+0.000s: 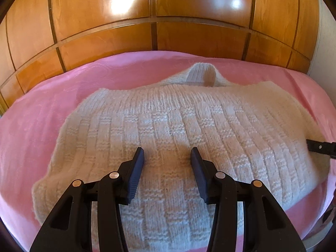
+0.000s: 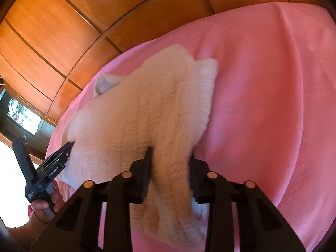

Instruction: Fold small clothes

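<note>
A cream knitted sweater (image 1: 178, 126) lies spread on a pink bedspread (image 1: 42, 109), with a sleeve cuff (image 1: 202, 73) sticking up at its far edge. My left gripper (image 1: 168, 157) is open, its two fingers resting on the knit with nothing between them. It also shows in the right wrist view (image 2: 70, 147), at the sweater's left edge. In the right wrist view my right gripper (image 2: 171, 157) is shut on a bunched edge of the sweater (image 2: 147, 109) and lifts it a little off the bed. Its finger (image 1: 319, 147) shows at the right edge of the left wrist view.
A wooden panelled wardrobe (image 1: 168, 21) stands right behind the bed. The bedspread (image 2: 262, 84) stretches to the right of the sweater. A person's hand (image 2: 42, 205) holds the left gripper. A dark door with glass (image 2: 19, 113) is at the far left.
</note>
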The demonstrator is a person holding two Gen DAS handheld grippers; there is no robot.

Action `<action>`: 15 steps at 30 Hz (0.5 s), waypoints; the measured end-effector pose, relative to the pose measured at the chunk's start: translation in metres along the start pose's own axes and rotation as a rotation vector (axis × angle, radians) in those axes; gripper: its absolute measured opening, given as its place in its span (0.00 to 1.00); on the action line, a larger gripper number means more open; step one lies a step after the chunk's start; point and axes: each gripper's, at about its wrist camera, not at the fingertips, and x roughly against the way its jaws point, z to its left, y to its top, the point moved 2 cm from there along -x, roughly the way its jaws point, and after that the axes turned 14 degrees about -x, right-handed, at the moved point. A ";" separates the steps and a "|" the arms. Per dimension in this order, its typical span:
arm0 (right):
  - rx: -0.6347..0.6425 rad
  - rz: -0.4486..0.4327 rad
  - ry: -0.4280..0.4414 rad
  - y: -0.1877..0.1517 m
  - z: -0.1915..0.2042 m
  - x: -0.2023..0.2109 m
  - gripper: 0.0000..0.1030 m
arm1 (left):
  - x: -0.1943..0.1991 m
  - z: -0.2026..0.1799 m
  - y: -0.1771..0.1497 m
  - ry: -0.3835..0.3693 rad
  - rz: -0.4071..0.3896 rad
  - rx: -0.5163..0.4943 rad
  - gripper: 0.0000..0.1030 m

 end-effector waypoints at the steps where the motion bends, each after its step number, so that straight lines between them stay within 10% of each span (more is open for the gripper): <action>1: -0.002 -0.001 0.001 0.001 0.003 0.001 0.25 | -0.001 0.000 0.000 -0.001 0.001 0.002 0.43; 15: 0.119 -0.049 0.130 -0.009 0.123 0.029 0.19 | -0.001 0.038 -0.003 -0.254 -0.010 0.153 0.43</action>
